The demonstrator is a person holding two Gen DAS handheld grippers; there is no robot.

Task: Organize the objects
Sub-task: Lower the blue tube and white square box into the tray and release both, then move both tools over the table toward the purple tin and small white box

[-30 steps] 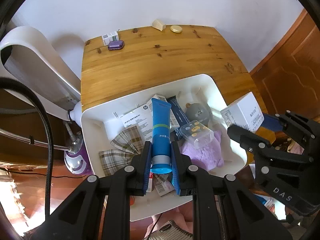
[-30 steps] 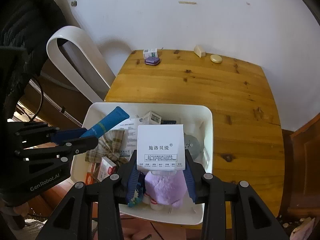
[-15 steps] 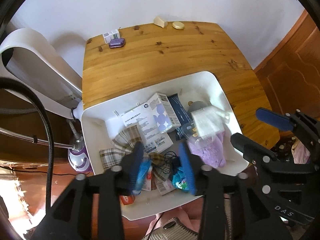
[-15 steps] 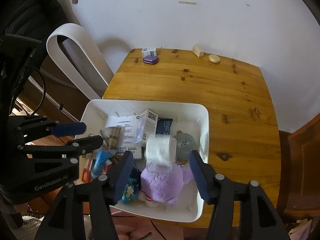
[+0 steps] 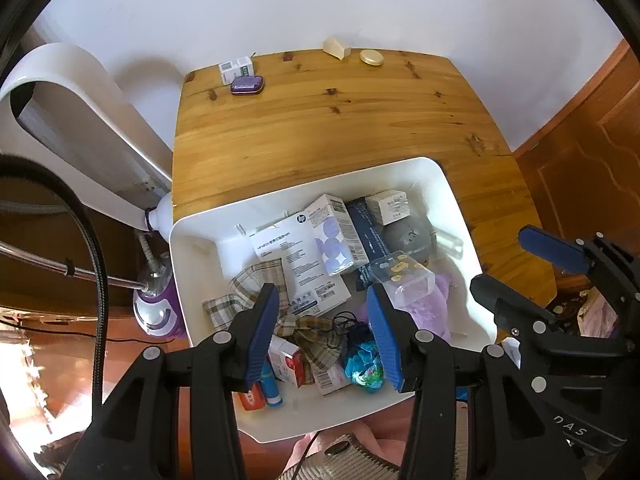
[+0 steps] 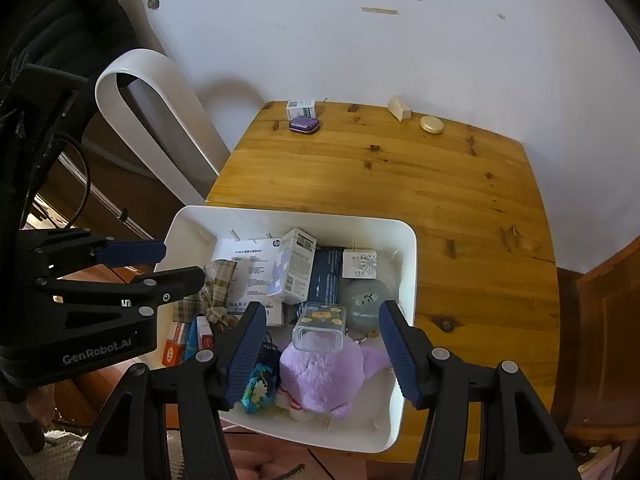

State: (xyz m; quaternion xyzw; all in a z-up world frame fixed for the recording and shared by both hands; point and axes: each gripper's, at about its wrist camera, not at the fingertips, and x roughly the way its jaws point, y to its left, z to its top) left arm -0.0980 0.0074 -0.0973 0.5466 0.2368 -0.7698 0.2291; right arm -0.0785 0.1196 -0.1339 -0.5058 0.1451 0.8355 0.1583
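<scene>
2 grippers hover empty, jaws spread: left gripper (image 5: 324,332) and right gripper (image 6: 322,348) above the white bin (image 6: 408,264). Clear plastic box (image 6: 320,326) lies directly beneath the right one, atop the purple plush (image 6: 320,376).

A white wall (image 6: 360,48) stands behind the far edge of the wooden table (image 6: 400,184). A white curved appliance (image 5: 76,120) stands left of the table, close to its edge. Below it, a purple-and-white base unit (image 5: 154,308) sits on the floor, with a metal pole (image 5: 60,268) and a black cable (image 5: 96,264) alongside. Brown wood panelling (image 5: 588,140) occupies the right side.
</scene>
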